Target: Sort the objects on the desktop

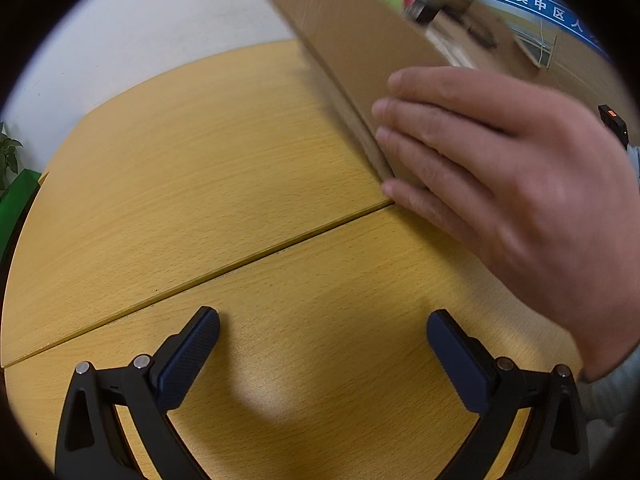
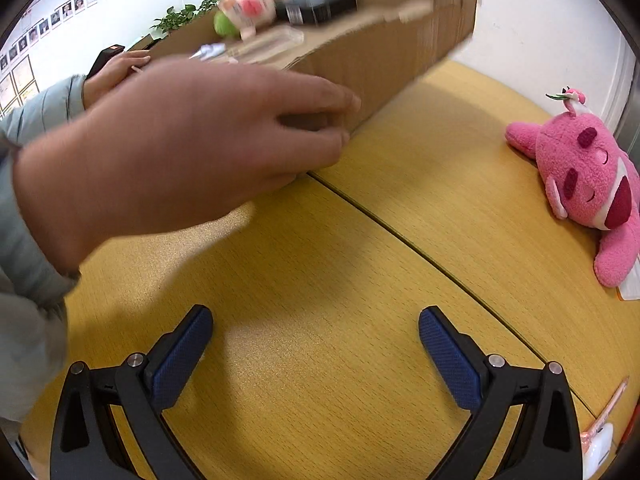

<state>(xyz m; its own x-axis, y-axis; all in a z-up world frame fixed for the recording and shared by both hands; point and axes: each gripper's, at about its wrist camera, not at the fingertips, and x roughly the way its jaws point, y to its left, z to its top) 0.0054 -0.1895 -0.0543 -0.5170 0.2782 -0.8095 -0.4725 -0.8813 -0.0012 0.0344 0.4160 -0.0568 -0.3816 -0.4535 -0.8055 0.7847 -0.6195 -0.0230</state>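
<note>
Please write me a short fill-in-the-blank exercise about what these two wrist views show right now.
1. A hand tilts a ____ box with small items inside.
2. The plush toy lying on the table is ____ in colour.
3. Both the left gripper and the right gripper have their fingers ____, with nothing between them.

Missing words: cardboard; pink; open

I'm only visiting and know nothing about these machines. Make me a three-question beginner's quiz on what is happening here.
1. True or false: both grippers, left and right, are open with nothing between their fingers.
2. What is tilting the cardboard box? A) the right gripper B) a bare hand C) the pink plush toy
3. Fill in: the pink plush toy lies on the wooden ____.

Key: 1 true; 2 B; 3 table.
</note>
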